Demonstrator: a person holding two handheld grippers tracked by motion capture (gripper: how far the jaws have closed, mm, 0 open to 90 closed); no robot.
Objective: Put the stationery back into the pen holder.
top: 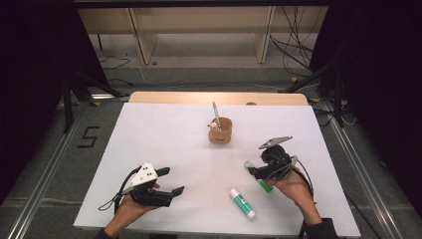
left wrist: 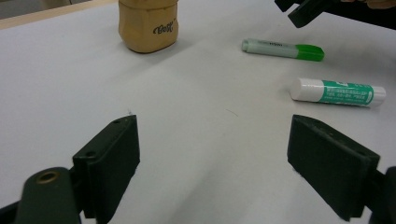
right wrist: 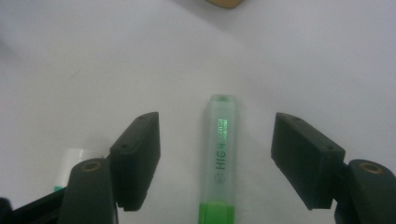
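The right gripper stands with its jaws wide apart, straddling the translucent green highlighter pen without touching it; the pen lies flat on the white table, well in front of the tan holder cup. This looks like the reach-to-grasp step: next, lower and close on the barrel. The left gripper, also wide open, holds nothing.

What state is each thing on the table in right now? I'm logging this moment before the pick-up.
Highlighter: lying flat between the open jaws, green cap on, not gripped.
Glue stick: lying flat, capped, untouched.
Tan cup: upright, with a pen standing in it.
Left gripper: open, holding nothing.
Right gripper: open, straddling the highlighter.
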